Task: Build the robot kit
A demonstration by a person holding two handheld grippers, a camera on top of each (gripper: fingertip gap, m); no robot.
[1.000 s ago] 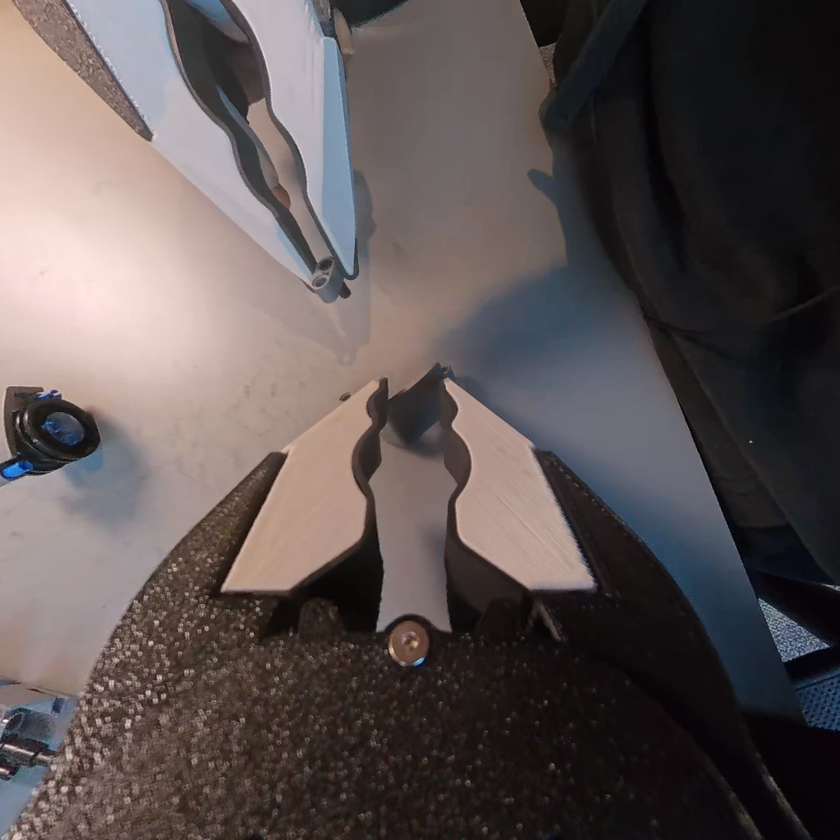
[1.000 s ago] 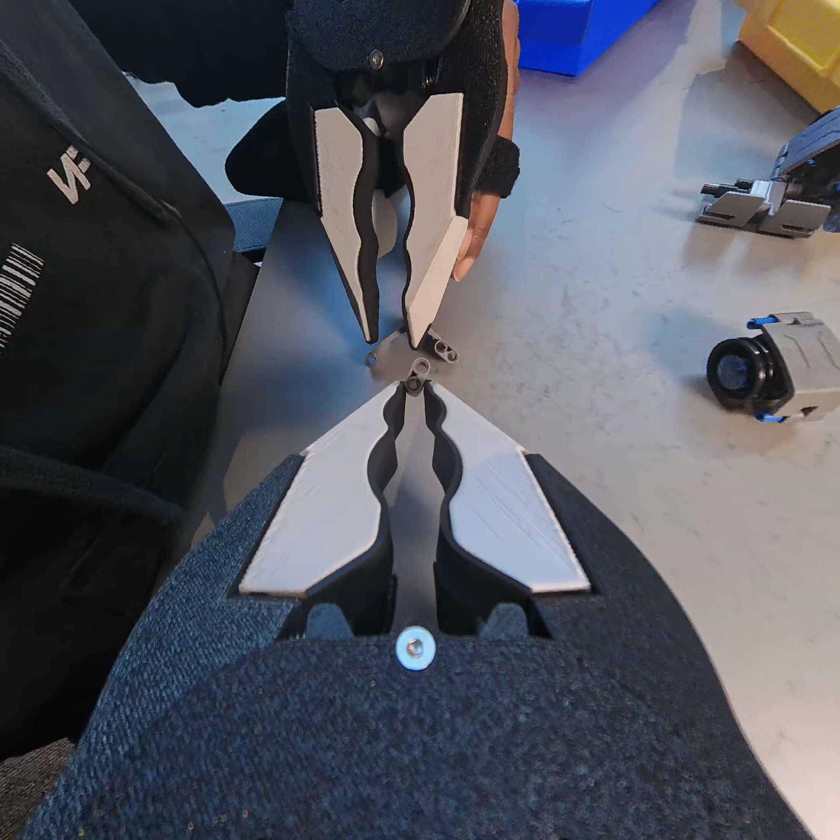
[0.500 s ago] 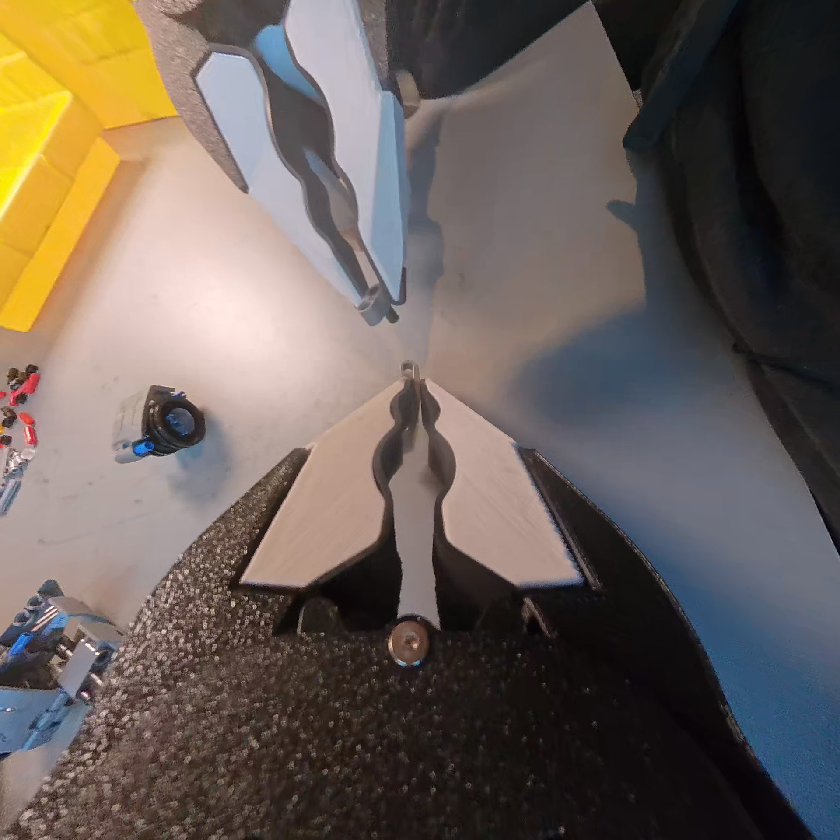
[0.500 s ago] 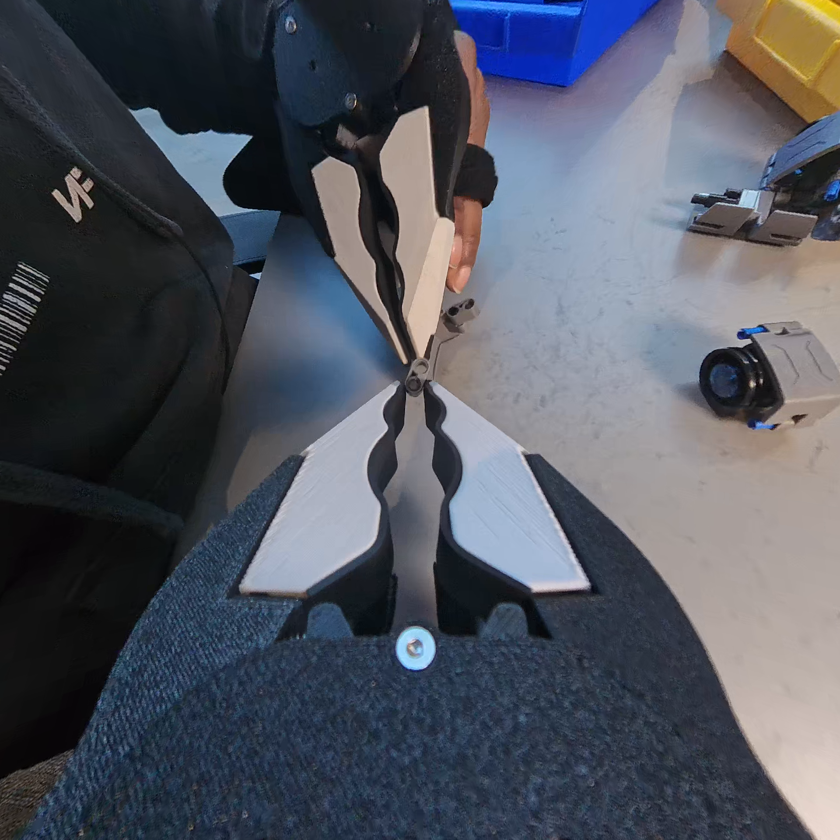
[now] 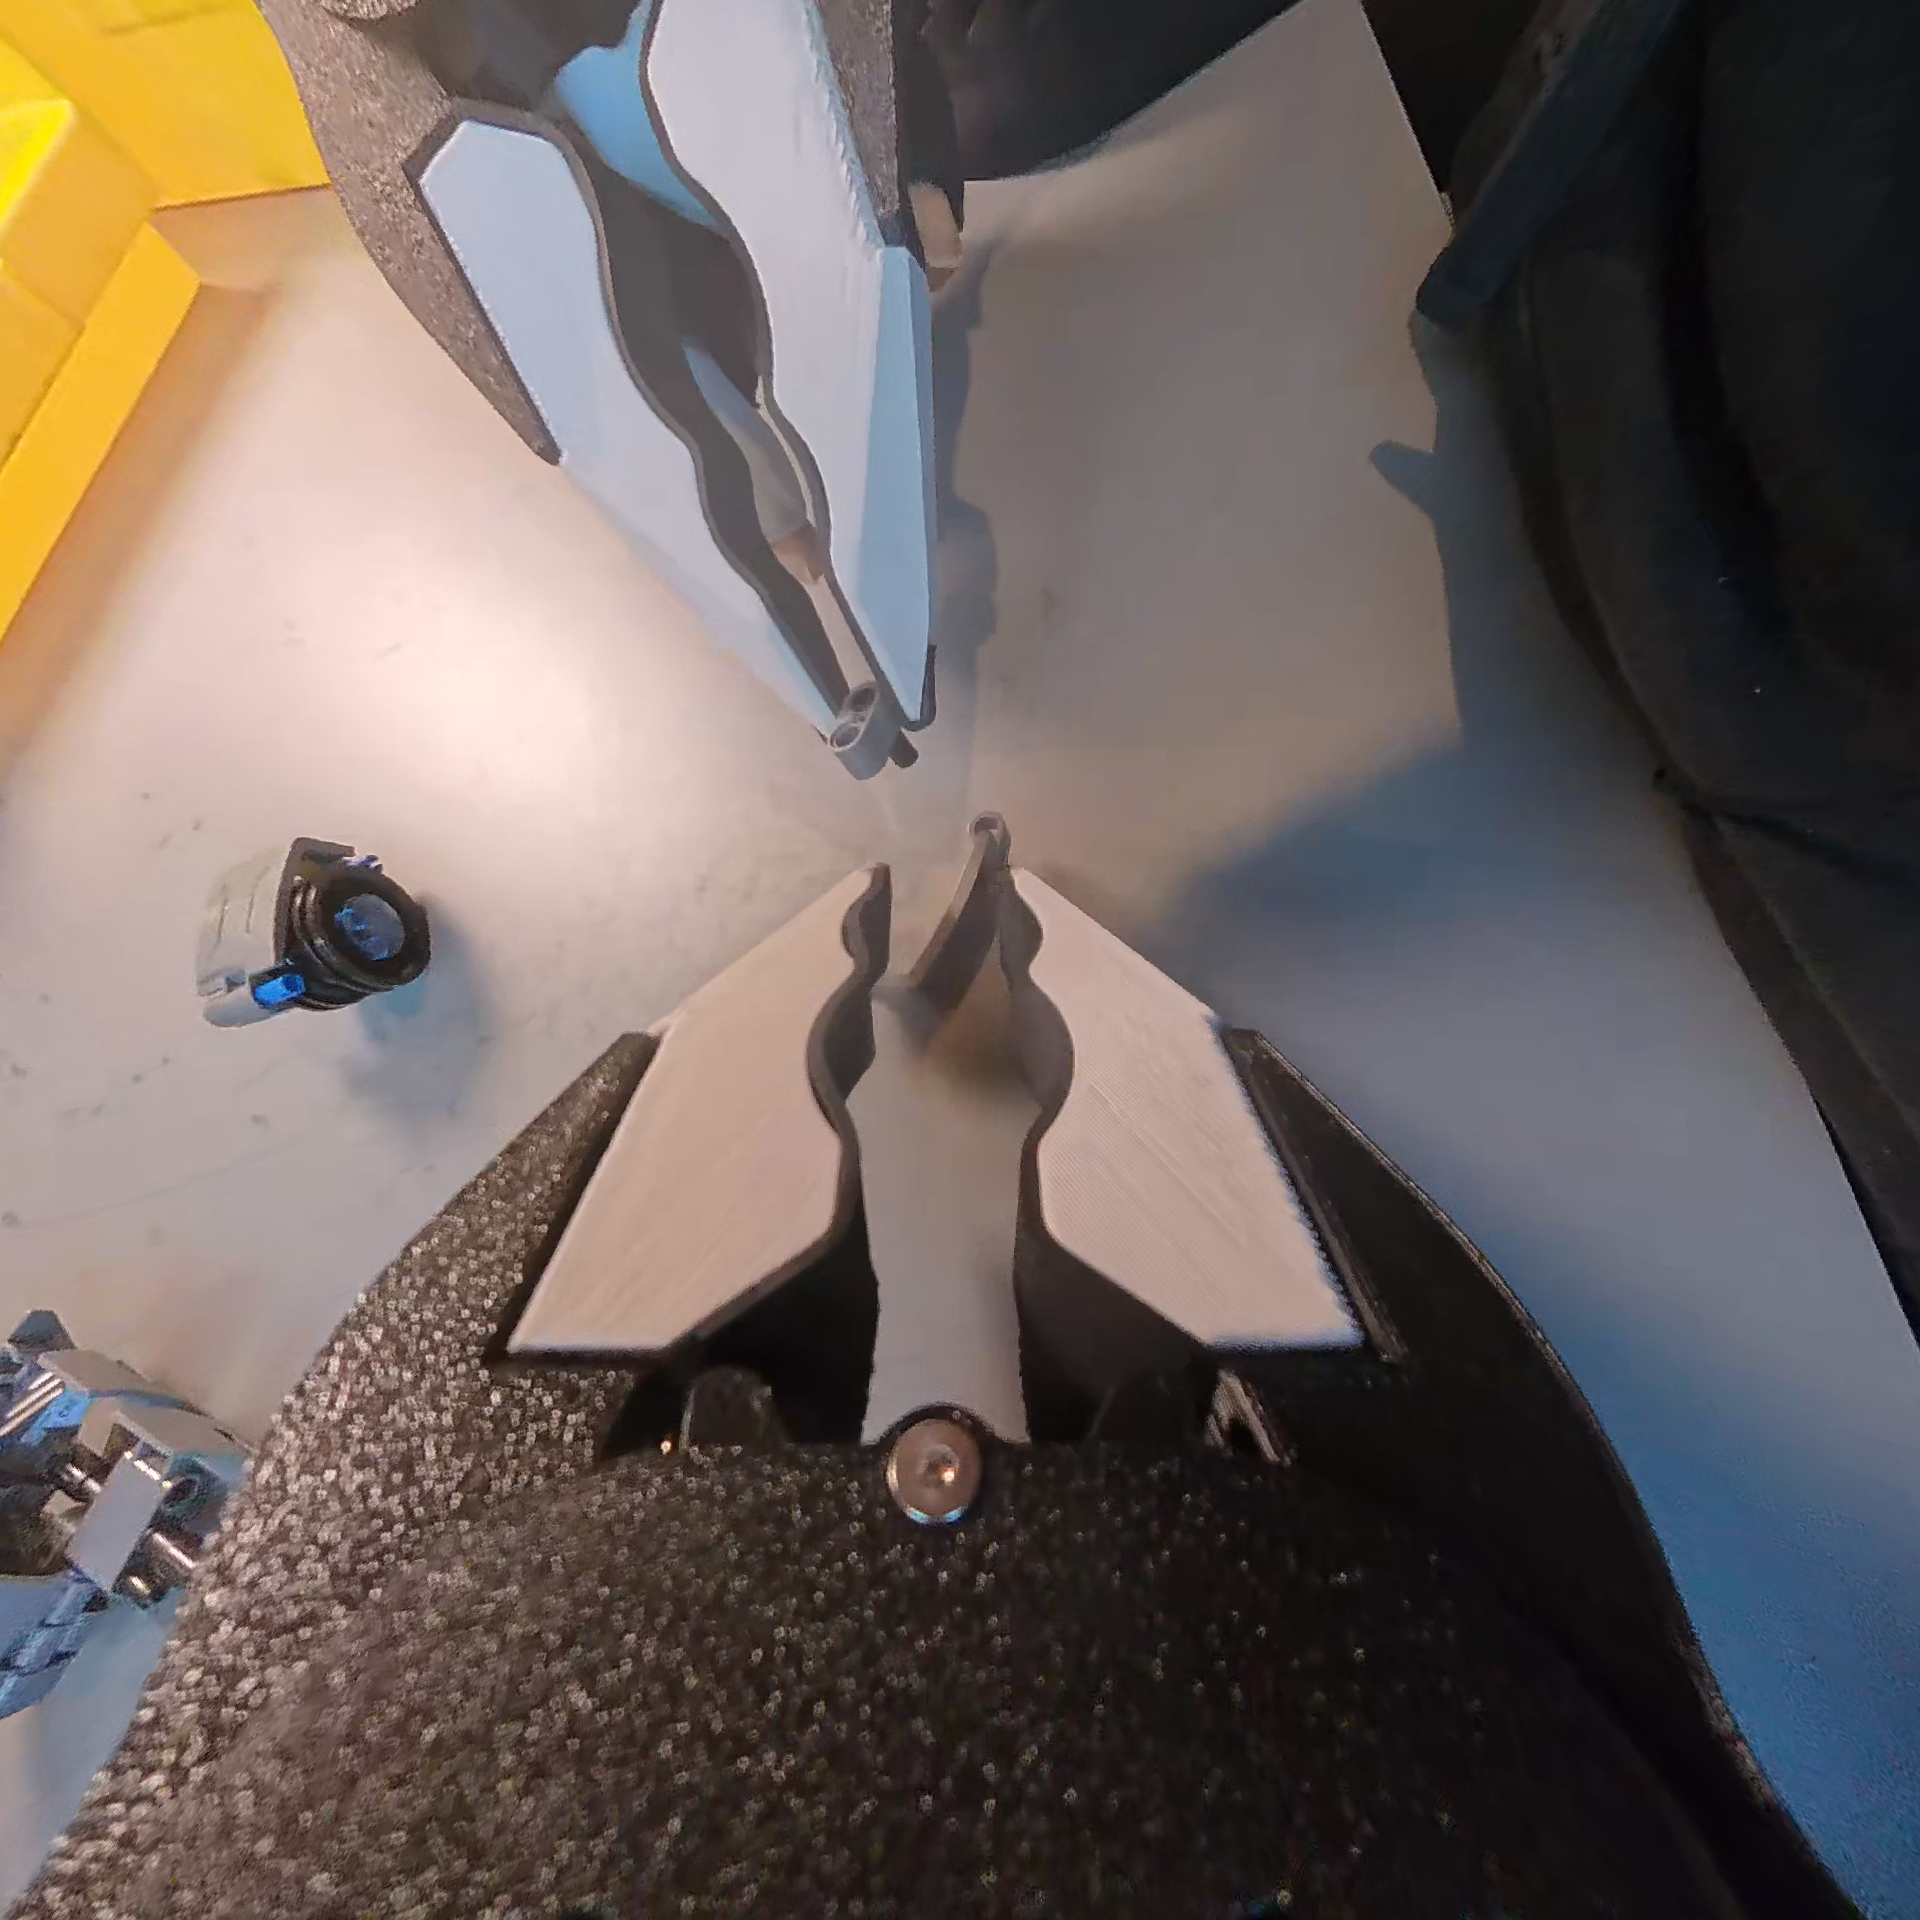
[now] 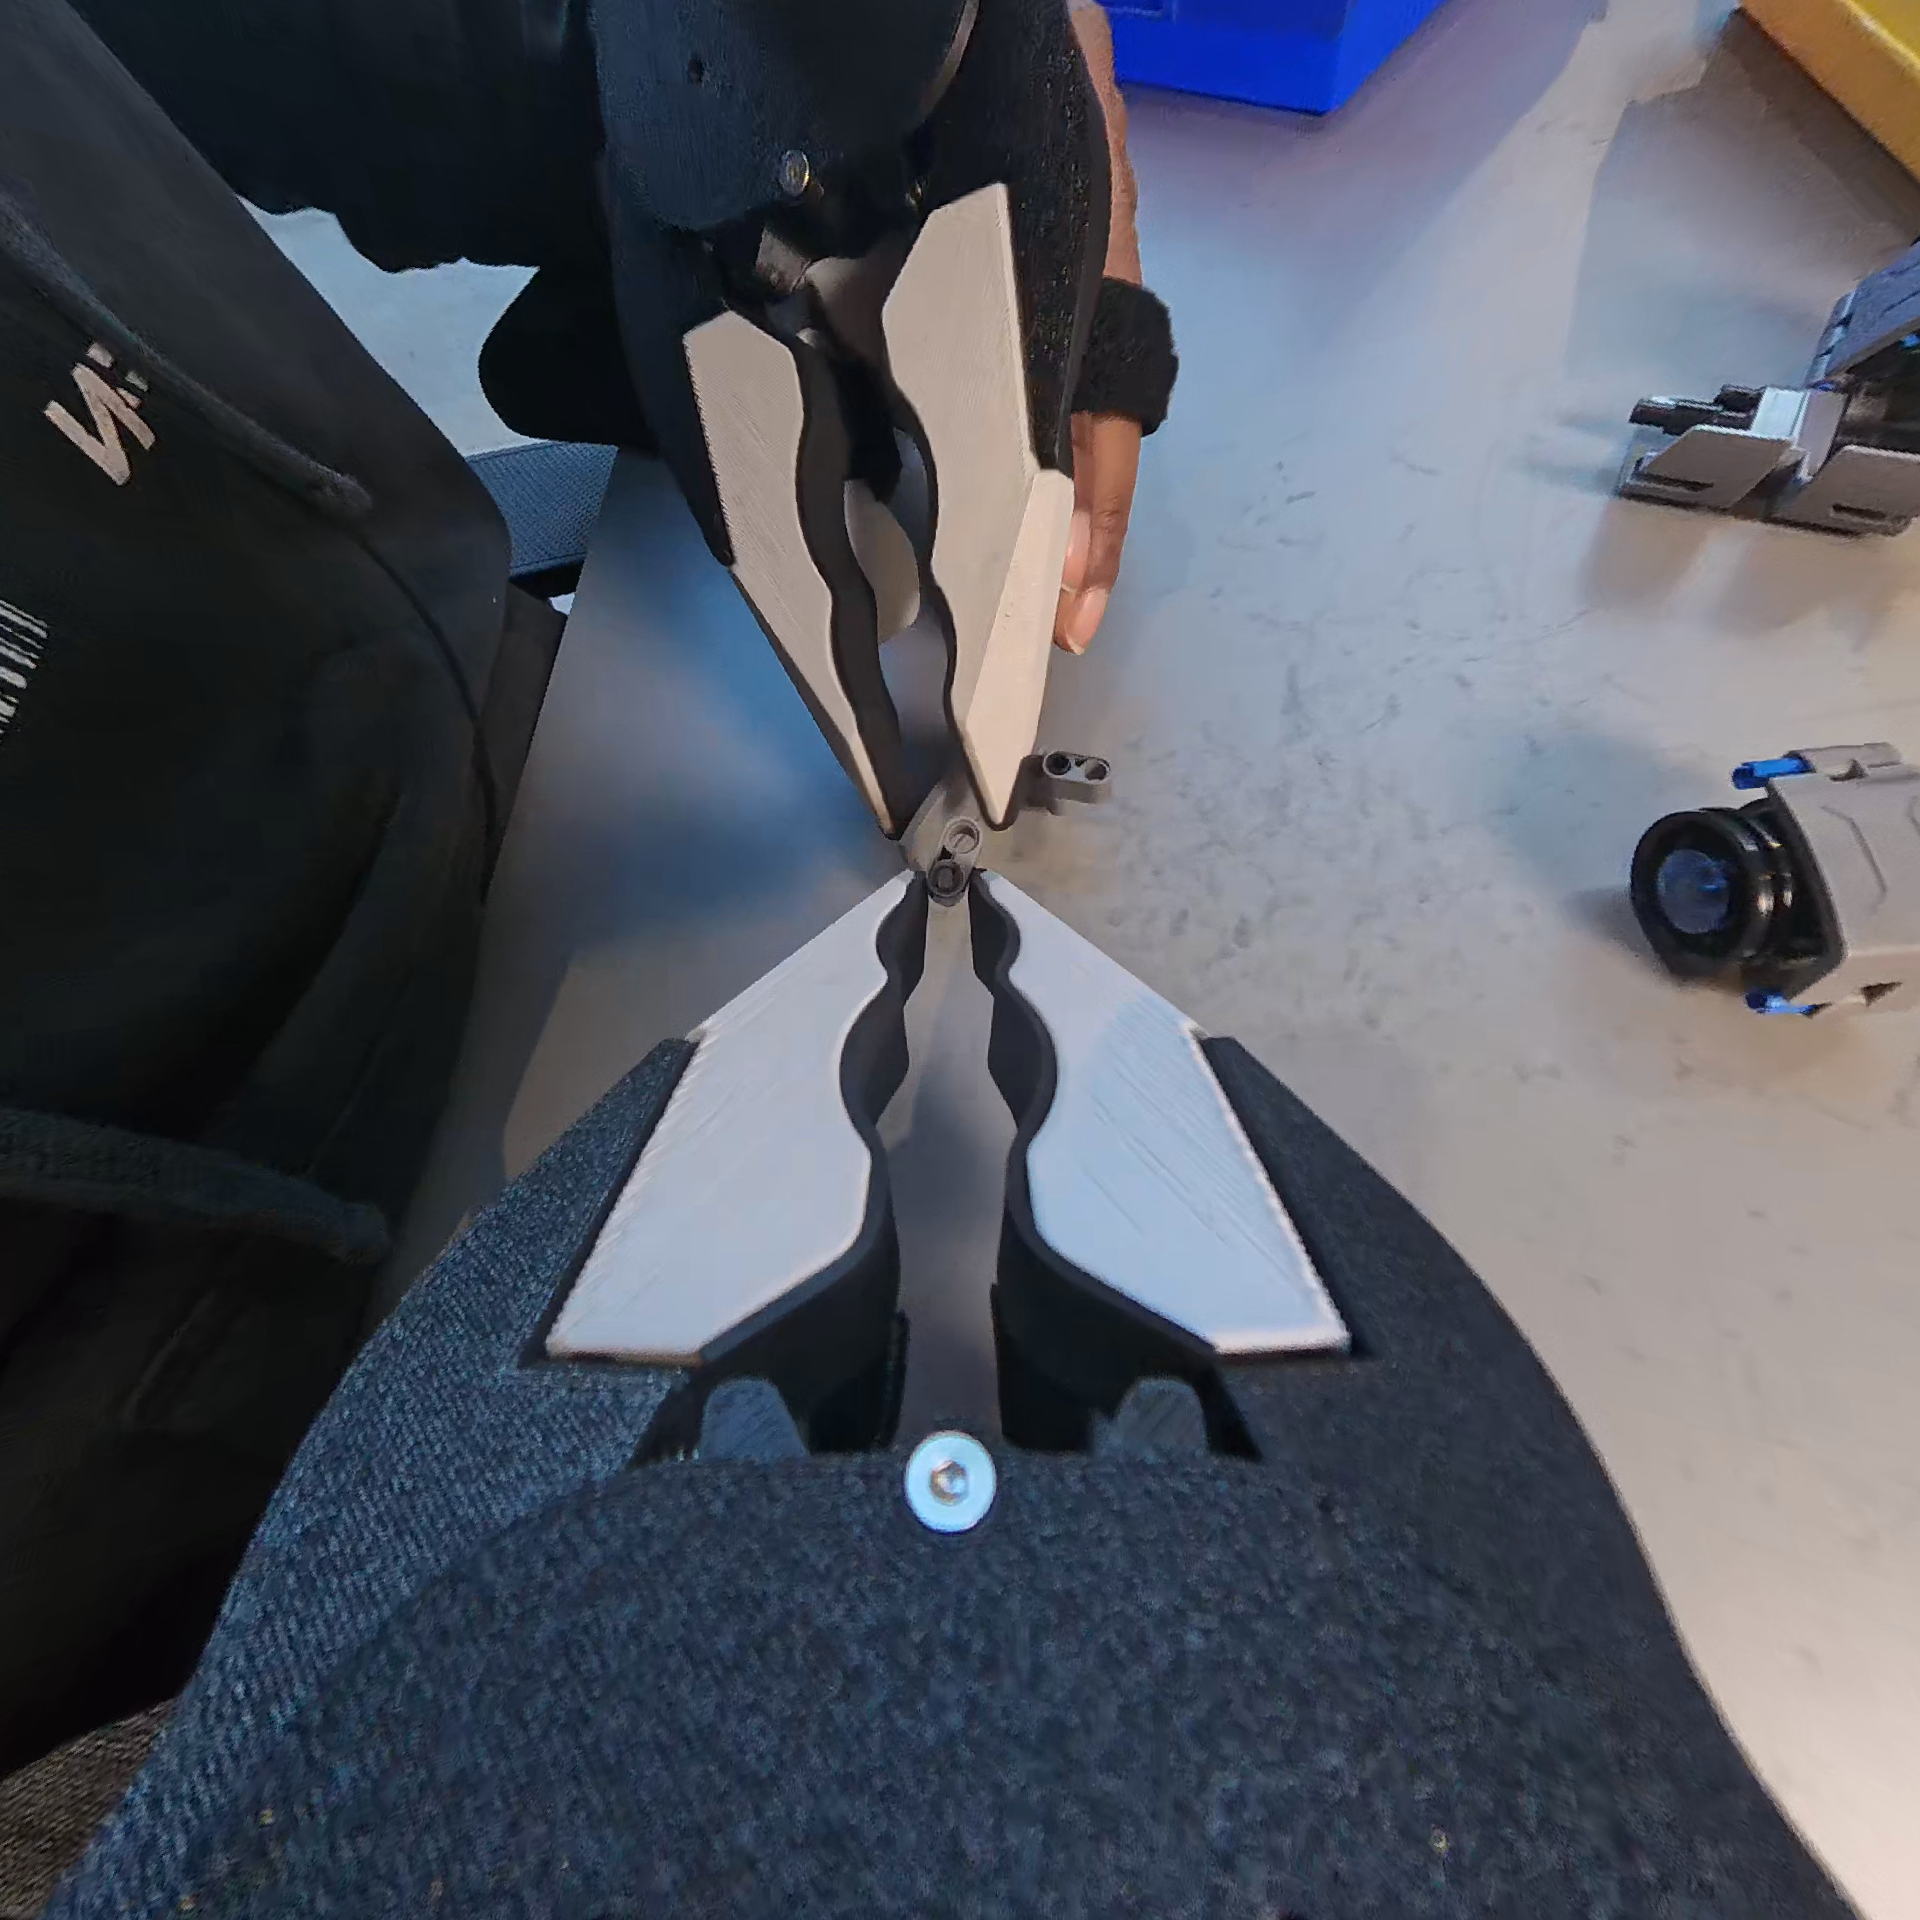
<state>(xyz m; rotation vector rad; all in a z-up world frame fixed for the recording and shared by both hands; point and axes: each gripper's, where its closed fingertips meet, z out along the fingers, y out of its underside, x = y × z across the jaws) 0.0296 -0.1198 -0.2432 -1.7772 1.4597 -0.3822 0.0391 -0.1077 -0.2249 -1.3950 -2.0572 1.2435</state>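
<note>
While hidden elsewhere, hand (image 6: 1091,540) shows behind left gripper (image 6: 940,821).

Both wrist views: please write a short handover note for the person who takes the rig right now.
Left tool: fingers parted around a dark grey bent piece, which leans on one finger; grip uncertain.
Right tool: shut on a small grey connector.
The two pieces are tip to tip over the table, with a gap between them.
On the table to the side: a black lens part, a grey-blue assembly.
</note>
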